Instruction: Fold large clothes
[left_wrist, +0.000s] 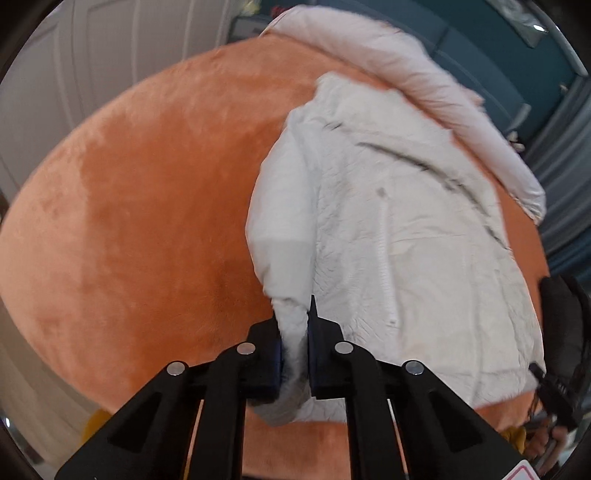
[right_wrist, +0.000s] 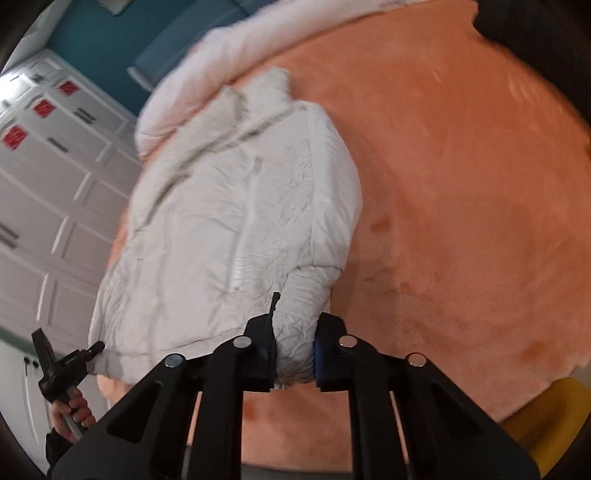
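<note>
A white puffy jacket (left_wrist: 399, 236) lies front up, zipper closed, on an orange plush bed cover (left_wrist: 140, 206). My left gripper (left_wrist: 294, 332) is shut on the cuff of the jacket's left-side sleeve, which runs up along the jacket's edge. In the right wrist view the same jacket (right_wrist: 221, 221) lies on the cover (right_wrist: 461, 184). My right gripper (right_wrist: 295, 343) is shut on the cuff of the other sleeve (right_wrist: 306, 295). The other hand-held gripper (right_wrist: 66, 365) shows at the lower left, by the jacket's hem.
A pale pink quilt (left_wrist: 406, 66) is bunched along the bed's far edge behind the jacket. White panelled cabinets (right_wrist: 48, 206) and a teal wall (right_wrist: 103, 40) stand beyond the bed. Something yellow (right_wrist: 554, 417) sits below the bed's near edge.
</note>
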